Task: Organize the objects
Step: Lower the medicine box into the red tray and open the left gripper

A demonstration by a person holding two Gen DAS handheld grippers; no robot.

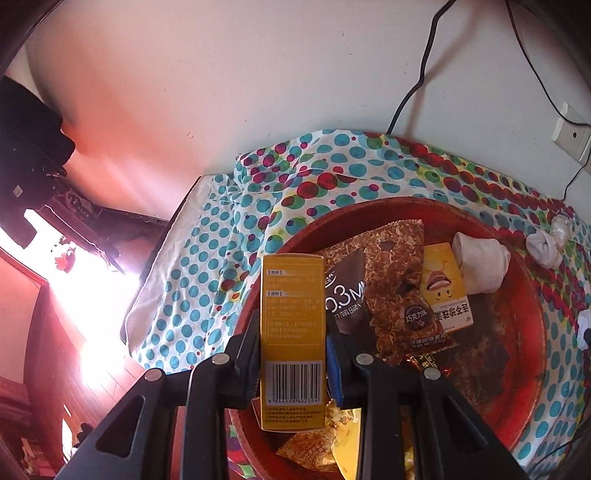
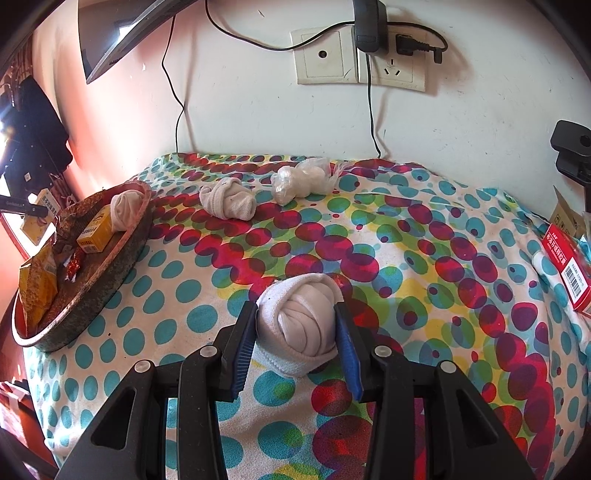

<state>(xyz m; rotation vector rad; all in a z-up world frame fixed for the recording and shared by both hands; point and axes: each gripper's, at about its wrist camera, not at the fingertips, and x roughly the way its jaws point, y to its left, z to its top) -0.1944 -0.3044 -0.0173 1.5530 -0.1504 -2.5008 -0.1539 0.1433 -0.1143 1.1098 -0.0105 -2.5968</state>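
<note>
My left gripper [image 1: 292, 325] is shut on a tall yellow box [image 1: 291, 302] with a barcode, held upright over the near-left part of a round red tray [image 1: 532, 295]. In the tray lie snack packets [image 1: 399, 288], a small yellow box [image 1: 445, 288] and a rolled white sock [image 1: 480, 262]. In the right wrist view my right gripper [image 2: 295, 308] is shut on another rolled white sock [image 2: 299, 325] that rests on the polka-dot cloth [image 2: 424, 258]. The tray [image 2: 110, 273] sits at the cloth's left edge.
Near the wall lie a further rolled sock [image 2: 229, 199] and a plastic-wrapped bundle [image 2: 299, 181]. A red box [image 2: 569, 273] lies at the right edge. Cables hang from a wall socket [image 2: 358, 55]. A monitor [image 2: 122, 33] hangs top left.
</note>
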